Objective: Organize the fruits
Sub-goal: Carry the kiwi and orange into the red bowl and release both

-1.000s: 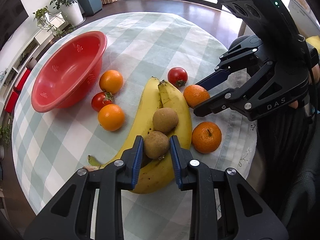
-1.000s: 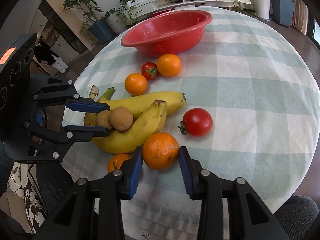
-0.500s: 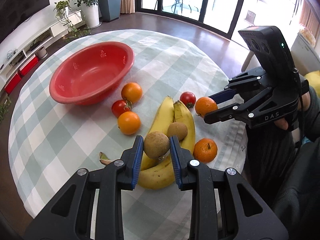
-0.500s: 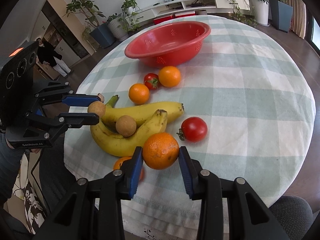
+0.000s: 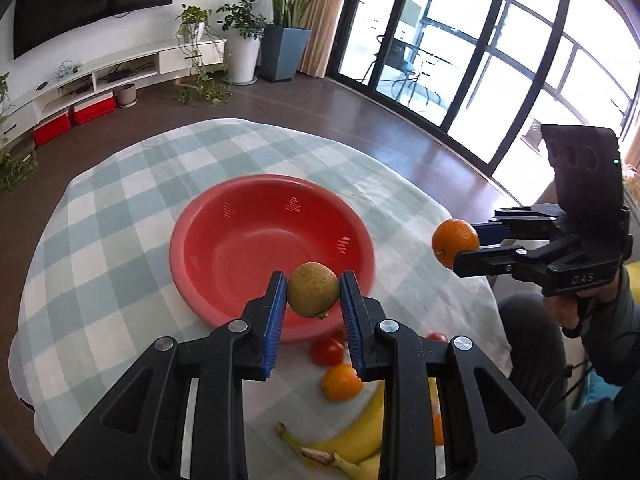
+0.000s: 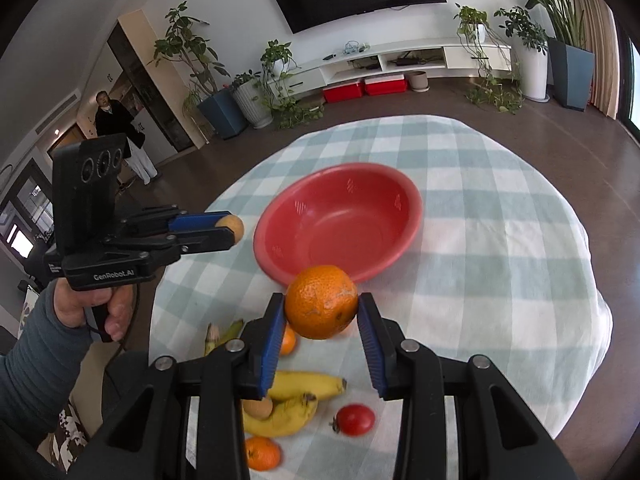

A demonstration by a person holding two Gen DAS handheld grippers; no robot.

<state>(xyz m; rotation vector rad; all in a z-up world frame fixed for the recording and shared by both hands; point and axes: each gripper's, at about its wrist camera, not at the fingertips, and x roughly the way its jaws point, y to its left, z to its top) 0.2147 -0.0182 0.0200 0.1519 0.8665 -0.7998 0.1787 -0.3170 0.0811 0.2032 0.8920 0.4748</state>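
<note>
My left gripper [image 5: 313,294] is shut on a brown round fruit [image 5: 313,289], held in the air over the near rim of the red bowl [image 5: 224,248]. My right gripper [image 6: 321,305] is shut on an orange [image 6: 321,301], lifted above the table in front of the red bowl [image 6: 340,236]. In the left wrist view the right gripper [image 5: 460,245] and its orange [image 5: 454,240] hang to the right of the bowl. In the right wrist view the left gripper [image 6: 234,229] with the brown fruit [image 6: 232,227] hangs left of the bowl. The bowl holds nothing.
On the checked tablecloth [image 6: 500,240] below lie bananas [image 6: 296,400], a second brown fruit [image 6: 258,406], tomatoes [image 6: 355,419], [image 5: 326,350] and oranges [image 6: 262,453], [image 5: 341,382]. A person [image 6: 116,128] stands far back left. Plants, a TV shelf and glass doors surround the table.
Both grippers rose off the table carrying their fruit and moved toward the red bowl. The left one also rolled. The bowl now fills the middle of both views.
</note>
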